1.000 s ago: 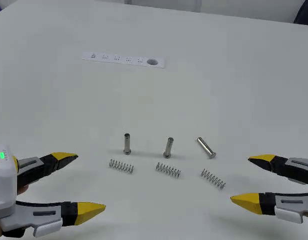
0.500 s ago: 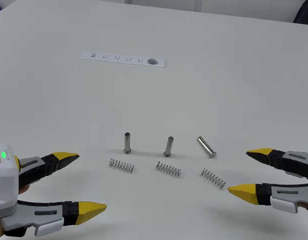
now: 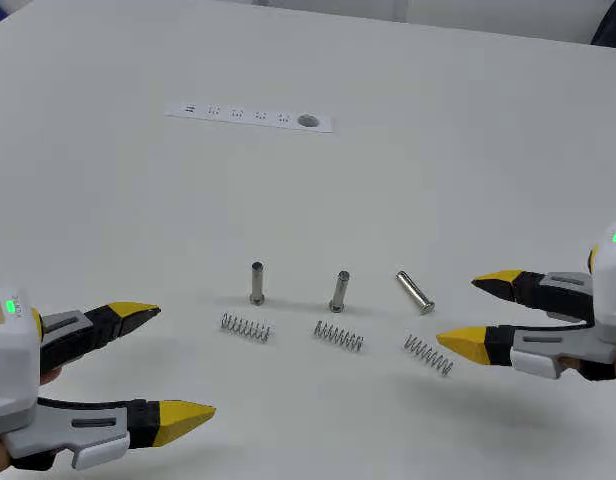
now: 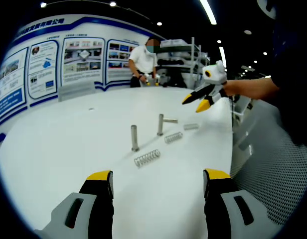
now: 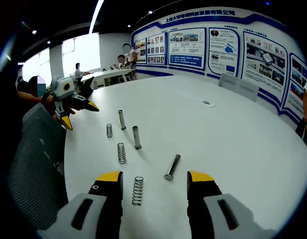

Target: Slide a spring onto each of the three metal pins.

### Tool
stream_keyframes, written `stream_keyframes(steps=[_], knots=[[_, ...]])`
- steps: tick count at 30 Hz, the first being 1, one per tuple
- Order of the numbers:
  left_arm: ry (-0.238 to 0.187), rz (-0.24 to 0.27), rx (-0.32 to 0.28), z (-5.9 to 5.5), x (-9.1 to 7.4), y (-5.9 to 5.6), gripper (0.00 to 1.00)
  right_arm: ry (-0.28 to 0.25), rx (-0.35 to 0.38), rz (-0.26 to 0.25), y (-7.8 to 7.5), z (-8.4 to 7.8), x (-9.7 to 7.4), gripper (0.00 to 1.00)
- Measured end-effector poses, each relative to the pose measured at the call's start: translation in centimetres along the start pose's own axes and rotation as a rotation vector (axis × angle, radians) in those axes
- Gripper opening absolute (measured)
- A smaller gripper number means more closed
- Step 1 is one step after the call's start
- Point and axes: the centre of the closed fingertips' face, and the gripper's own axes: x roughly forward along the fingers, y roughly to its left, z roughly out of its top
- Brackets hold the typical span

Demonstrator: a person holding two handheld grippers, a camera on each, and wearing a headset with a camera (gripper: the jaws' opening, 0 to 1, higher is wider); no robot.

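Near the middle of the bare white tabletop stand short steel pins in a row: the left pin and middle pin upright, the right pin lying flat. Just nearer than each lies a small wire coil: left spring, middle spring, right spring. The yellow-tipped left gripper and right gripper both gape, empty, the right one just beside the right spring. The springs look light, squashy and apt to roll, so pinch gently across the middle coils.

Far across white table, slotted strip lying flat; blue-trimmed wall posters behind
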Motion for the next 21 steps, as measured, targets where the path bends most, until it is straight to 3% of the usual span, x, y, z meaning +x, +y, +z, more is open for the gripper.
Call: stream_keyframes(steps=[10, 21], knots=[[0.001, 0.000, 0.001, 0.0, 0.0, -0.1, 0.75, 0.036, -0.001, -0.031, -1.4, 1.1, 2.1, 0.44], [0.003, -0.003, -0.003, -0.2, 0.1, -0.2, 0.74, 0.102, 0.033, -0.083, -3.0, 0.7, 3.9, 0.35]])
